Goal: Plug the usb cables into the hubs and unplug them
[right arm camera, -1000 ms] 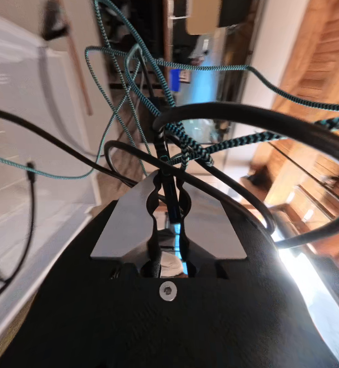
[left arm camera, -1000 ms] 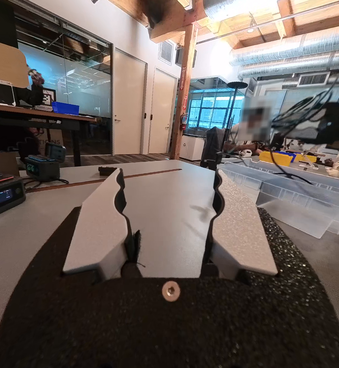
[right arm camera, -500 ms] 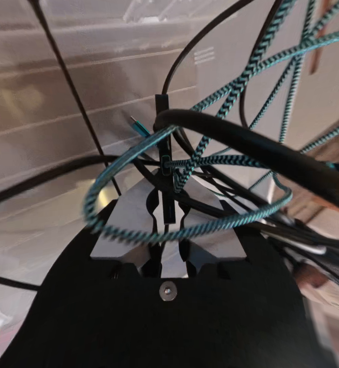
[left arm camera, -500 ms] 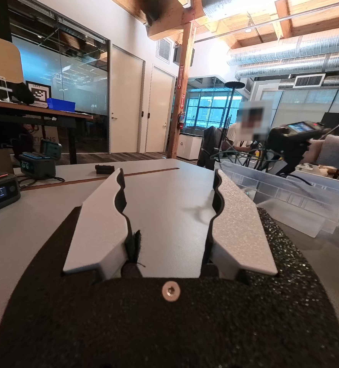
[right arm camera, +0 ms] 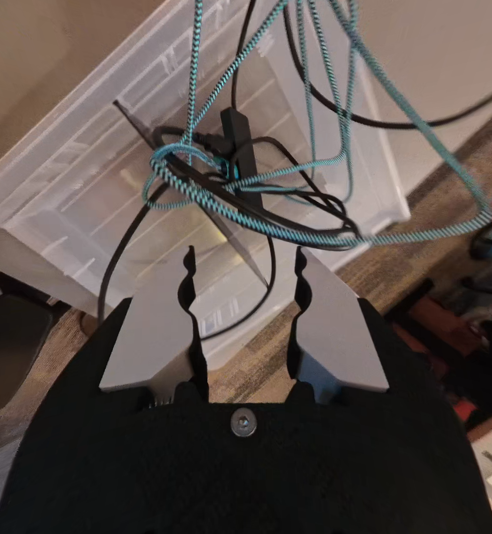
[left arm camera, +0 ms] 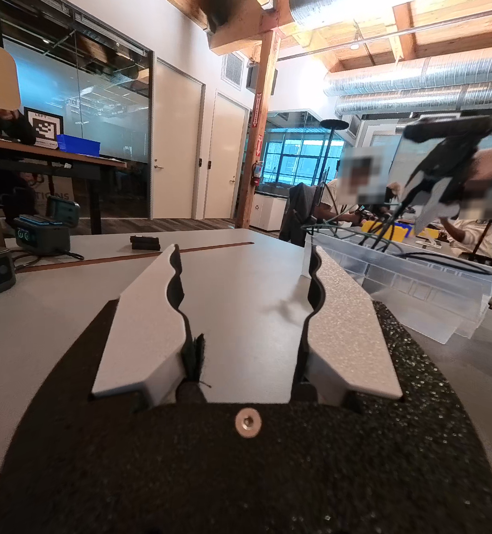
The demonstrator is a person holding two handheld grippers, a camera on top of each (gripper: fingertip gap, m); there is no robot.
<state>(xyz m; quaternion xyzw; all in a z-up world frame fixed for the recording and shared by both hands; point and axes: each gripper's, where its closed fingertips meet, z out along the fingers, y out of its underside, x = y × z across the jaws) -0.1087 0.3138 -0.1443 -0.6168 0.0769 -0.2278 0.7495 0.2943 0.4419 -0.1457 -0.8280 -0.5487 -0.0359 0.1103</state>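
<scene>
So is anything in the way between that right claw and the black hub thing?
Yes. The right gripper is open and empty, and a tangle of teal braided cables and black cables lies across the black hub in the clear bin.

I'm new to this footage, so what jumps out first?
A tangle of teal-and-black braided cables and thin black cables wound around a slim black hub lies over the clear plastic bin. The right gripper above it has open, empty jaws.
</scene>
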